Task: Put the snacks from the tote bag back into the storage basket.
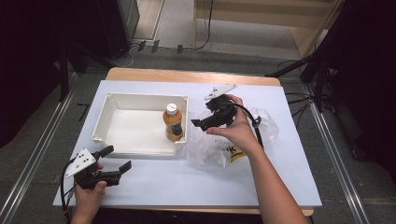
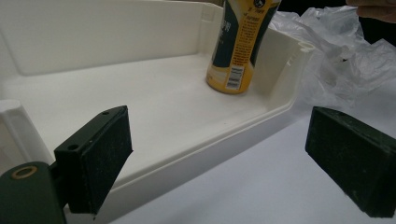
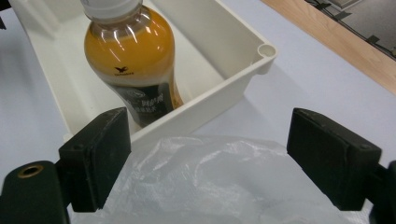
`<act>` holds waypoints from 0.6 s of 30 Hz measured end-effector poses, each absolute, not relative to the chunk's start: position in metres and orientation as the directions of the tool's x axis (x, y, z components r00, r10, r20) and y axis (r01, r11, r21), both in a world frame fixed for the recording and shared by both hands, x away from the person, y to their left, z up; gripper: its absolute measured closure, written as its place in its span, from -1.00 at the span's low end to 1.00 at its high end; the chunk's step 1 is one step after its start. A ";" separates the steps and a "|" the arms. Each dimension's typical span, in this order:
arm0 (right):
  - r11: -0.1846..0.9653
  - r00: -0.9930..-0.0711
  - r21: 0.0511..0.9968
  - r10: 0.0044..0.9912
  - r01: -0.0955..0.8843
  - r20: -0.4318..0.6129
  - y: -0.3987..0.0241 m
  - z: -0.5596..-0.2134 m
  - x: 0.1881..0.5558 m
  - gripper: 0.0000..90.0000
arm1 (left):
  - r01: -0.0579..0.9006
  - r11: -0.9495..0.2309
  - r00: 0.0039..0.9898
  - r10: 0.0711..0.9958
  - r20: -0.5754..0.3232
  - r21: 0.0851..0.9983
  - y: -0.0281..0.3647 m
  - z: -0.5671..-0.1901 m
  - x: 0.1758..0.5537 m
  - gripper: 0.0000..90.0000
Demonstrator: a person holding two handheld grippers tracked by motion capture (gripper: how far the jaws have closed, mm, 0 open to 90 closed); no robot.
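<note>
The left gripper (image 1: 114, 158) sits at the lower left of the high view, held low in the left hand (image 1: 88, 189), its jaws spread wide. The right gripper (image 1: 198, 122) is at frame centre, raised in the right hand (image 1: 238, 130), forearm angling up from the bottom edge, jaws also wide apart.

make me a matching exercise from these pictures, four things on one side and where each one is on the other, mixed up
Things:
1. bottle
2. plastic bag
3. left gripper
4. right gripper

Places:
A. above the bag, just right of the tray, open
B. upright inside the white tray, at its right wall
C. on the table to the right of the tray, crumpled
D. near the table's front left edge, in front of the tray, open

Pairs: 1-B, 2-C, 3-D, 4-A
</note>
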State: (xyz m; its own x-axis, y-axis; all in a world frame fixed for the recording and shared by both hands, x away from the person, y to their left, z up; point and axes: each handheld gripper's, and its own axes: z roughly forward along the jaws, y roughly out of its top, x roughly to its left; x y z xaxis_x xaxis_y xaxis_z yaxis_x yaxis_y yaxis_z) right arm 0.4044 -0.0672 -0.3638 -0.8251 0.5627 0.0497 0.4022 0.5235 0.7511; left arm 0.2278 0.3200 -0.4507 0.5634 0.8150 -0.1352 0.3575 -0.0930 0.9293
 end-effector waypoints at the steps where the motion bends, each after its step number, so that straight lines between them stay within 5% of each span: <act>1: 0.521 -0.825 0.753 0.563 0.401 0.049 -0.069 -0.364 0.404 -0.69 | 0.358 -0.094 0.563 0.815 -0.134 0.929 0.320 -0.451 0.228 -0.83; 18: 0.471 -0.786 0.770 0.615 0.431 0.064 -0.108 -0.374 0.393 -0.68 | 0.358 -0.093 0.560 0.817 -0.134 0.929 0.320 -0.451 0.228 -0.83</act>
